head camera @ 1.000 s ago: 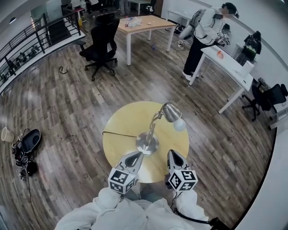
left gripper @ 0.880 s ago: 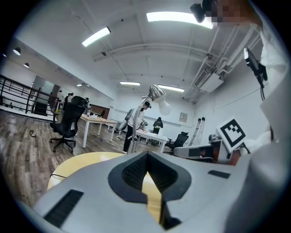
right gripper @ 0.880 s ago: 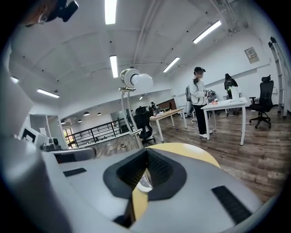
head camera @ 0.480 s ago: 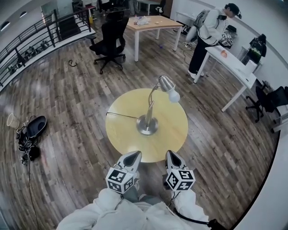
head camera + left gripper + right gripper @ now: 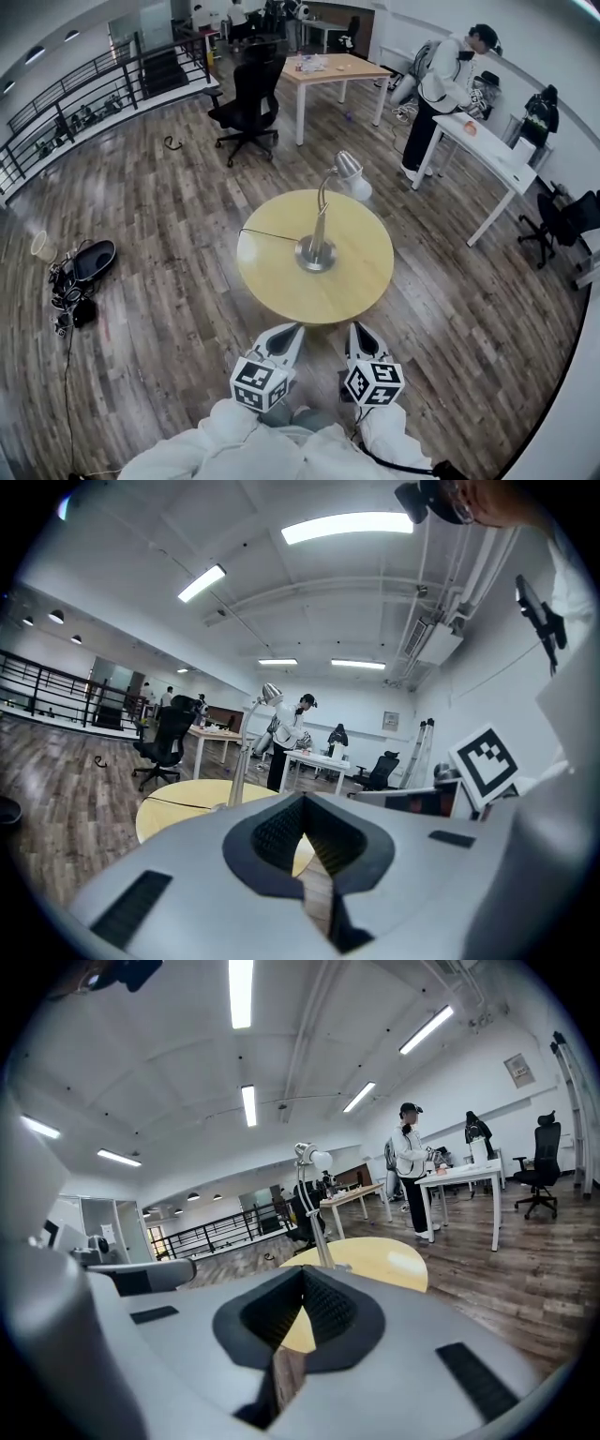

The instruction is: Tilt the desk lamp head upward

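A silver desk lamp stands on a round yellow table (image 5: 347, 291). Its round base (image 5: 316, 254) sits near the table's middle, and a thin stem rises to the lamp head (image 5: 349, 168) with a white bulb (image 5: 361, 189) that leans to the far right. The lamp head (image 5: 271, 692) also shows in the left gripper view, and the bulb (image 5: 320, 1159) in the right gripper view. My left gripper (image 5: 286, 336) and right gripper (image 5: 360, 335) hover side by side off the table's near edge, well short of the lamp. Both are shut and hold nothing.
A thin black cord (image 5: 269, 235) runs from the lamp base to the table's left edge. Behind stand a black office chair (image 5: 251, 103), a wooden table (image 5: 337, 70) and a white desk (image 5: 492, 150) with a person (image 5: 448, 80) beside it. Bags (image 5: 80, 272) lie on the floor at the left.
The table and lamp now sit farther from me than a second ago; both grippers have drawn back off the tabletop to beyond its near edge. Jaws stayed shut.
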